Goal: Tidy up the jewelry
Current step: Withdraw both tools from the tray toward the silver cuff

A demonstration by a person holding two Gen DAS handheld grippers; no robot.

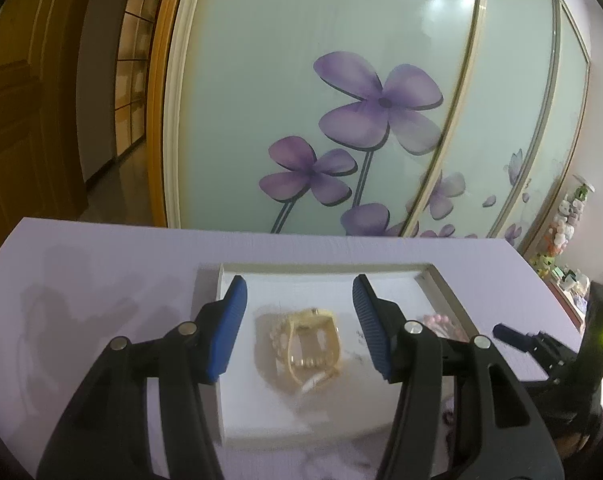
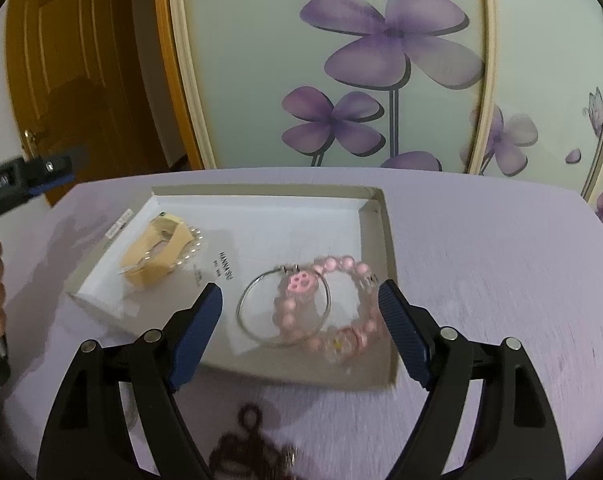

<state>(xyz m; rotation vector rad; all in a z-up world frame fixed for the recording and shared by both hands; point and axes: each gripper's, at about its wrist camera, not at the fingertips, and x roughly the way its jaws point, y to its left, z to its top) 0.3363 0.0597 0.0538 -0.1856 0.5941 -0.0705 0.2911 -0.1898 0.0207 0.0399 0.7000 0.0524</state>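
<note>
A shallow white box tray (image 2: 373,216) lies on the lilac table. In it sit a tan card holder with a pearl bracelet (image 2: 161,252), a thin silver bangle (image 2: 243,312) and a pink bead bracelet (image 2: 341,266). My right gripper (image 2: 301,312) is open, jaws wide on either side of the bangle and pink beads, empty. My left gripper (image 1: 299,320) is open above the tan holder with the pearl bracelet (image 1: 301,344), empty. The pink beads (image 1: 441,322) peek out behind its right finger. A dark reddish bead string (image 2: 253,440) lies on the table in front of the tray, blurred.
The white tray (image 1: 225,400) fills the table's middle in the left wrist view. The table's far edge meets a sliding glass wardrobe door with purple flowers (image 2: 385,36). A wooden door (image 2: 73,72) stands at the left. The right gripper's body (image 1: 541,344) shows at the right.
</note>
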